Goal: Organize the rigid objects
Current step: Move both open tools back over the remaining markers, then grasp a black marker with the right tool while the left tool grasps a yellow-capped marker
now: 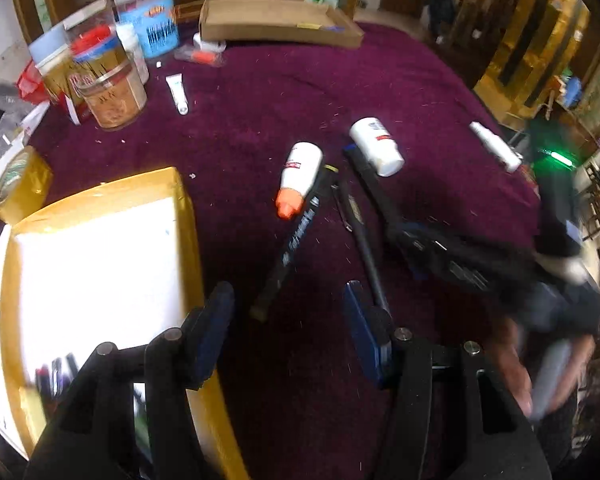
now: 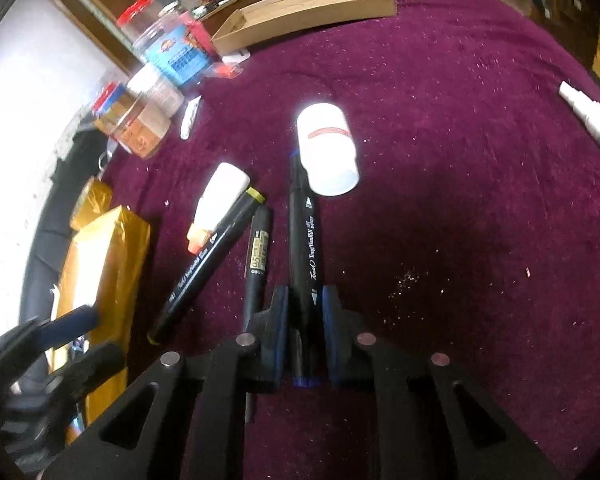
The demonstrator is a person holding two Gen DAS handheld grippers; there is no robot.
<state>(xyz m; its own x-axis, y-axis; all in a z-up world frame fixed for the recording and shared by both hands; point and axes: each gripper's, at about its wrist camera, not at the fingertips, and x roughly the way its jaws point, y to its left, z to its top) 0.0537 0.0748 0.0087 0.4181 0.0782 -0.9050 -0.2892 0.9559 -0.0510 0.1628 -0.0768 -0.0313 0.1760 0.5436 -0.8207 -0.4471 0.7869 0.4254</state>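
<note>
I have the right hand-held gripper point(image 2: 305, 334) pinching the blue-capped marker point(image 2: 303, 248) close to its near end, pads on either flank of the barrel. It lies flat on the purple desk point(image 2: 460, 200), long axis running straight away from me, far tip tucked against the white bottle point(image 2: 329, 148). I judge it light and stiff, with a smooth barrel that may swivel (held so far off its middle, the far end could droop). A hold nearer mid-barrel would be steadier. The left hand-held gripper point(image 1: 288, 332) hangs spread and empty beside the yellow box point(image 1: 100, 264), over the yellow-capped marker point(image 1: 296, 236).
</note>
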